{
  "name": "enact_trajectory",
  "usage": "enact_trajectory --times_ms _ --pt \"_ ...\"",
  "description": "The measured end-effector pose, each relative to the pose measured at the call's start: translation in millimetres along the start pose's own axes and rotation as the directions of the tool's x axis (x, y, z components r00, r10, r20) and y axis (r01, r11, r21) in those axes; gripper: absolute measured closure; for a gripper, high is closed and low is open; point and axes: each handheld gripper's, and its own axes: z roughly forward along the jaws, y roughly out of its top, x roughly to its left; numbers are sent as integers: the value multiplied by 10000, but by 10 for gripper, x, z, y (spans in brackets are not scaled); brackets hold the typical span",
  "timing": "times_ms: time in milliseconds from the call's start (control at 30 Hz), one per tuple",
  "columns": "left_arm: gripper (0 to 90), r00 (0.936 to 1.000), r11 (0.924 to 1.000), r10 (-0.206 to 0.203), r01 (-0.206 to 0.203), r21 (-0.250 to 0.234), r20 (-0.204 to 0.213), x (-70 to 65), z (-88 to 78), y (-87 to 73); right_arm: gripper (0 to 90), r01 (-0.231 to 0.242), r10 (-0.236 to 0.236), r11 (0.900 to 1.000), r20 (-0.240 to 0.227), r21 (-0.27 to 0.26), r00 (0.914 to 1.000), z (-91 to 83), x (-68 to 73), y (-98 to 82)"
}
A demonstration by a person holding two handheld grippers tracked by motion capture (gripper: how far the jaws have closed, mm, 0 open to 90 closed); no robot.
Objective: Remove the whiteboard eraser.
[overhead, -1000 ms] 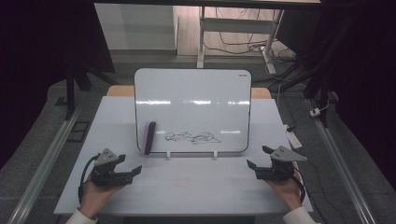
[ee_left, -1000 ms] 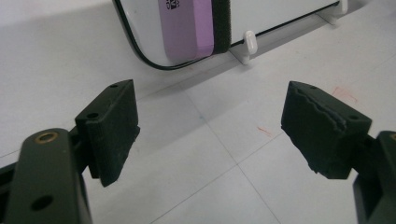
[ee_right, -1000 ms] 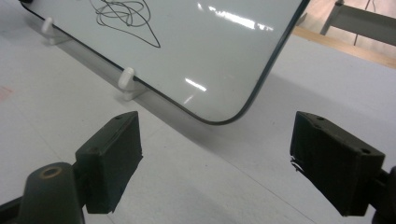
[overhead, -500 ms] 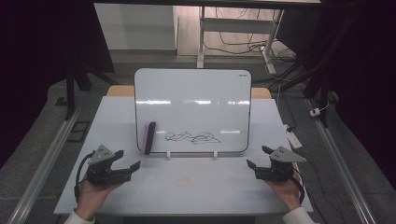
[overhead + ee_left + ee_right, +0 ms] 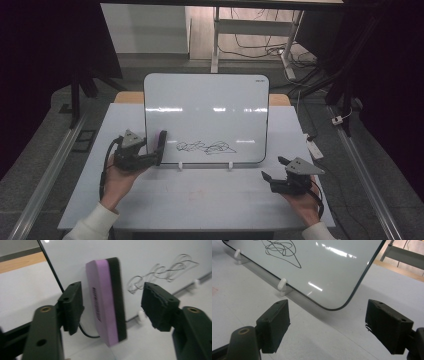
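The purple foam eraser with its black felt face (image 5: 106, 301) stands upright between the jaws of your left gripper (image 5: 111, 306), its felt side turned toward the white dry-erase board (image 5: 206, 107) so it can wipe without being turned. Those jaws have just been closing around it, yet a gap shows on both sides, so the pads do not press on it. Beyond the right-hand jaw lies the black scribble (image 5: 162, 271) on the board, near enough for a short sweep. Your right gripper (image 5: 272, 176) rests well off on the white table (image 5: 200, 200), jaws wide and empty, facing the board's lower corner, clear of the work.
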Motion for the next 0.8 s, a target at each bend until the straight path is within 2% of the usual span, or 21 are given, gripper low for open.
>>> enact_trajectory --times_ms 67,167,367,400,433,467,567,667,800 --pt "407 10000 10000 5 -5 21 -45 -3 27 5 193 -67 66 10000 20 37 10000 1 1 -6" --pt "455 9992 9999 61 -55 158 -397 -28 140 27 194 -47 47 10000 59 60 10000 5 7 -9" --pt "514 9980 9997 -27 43 243 -626 -54 226 17 197 61 -62 9999 116 129 9999 18 42 4" --pt "562 9973 9998 -25 40 209 -731 -78 245 9 198 87 -89 9998 118 176 9999 27 50 4" --pt "571 9973 9998 -25 40 209 -731 -78 245 9 198 74 -76 9998 102 200 9999 30 52 2" --pt "579 9954 9998 13 6 198 -955 -103 249 8 199 68 -71 9997 108 219 9999 32 54 0" --pt "595 9943 9998 -119 138 169 -1061 -117 246 5 202 56 -59 9997 109 234 9999 37 59 -3" --pt "611 9928 9998 -62 83 176 -1194 -142 241 1 203 115 -118 9997 103 216 9999 38 68 2" --pt "627 9928 9998 -123 143 164 -1189 -133 226 -3 205 149 -151 9997 107 193 9998 31 90 18"
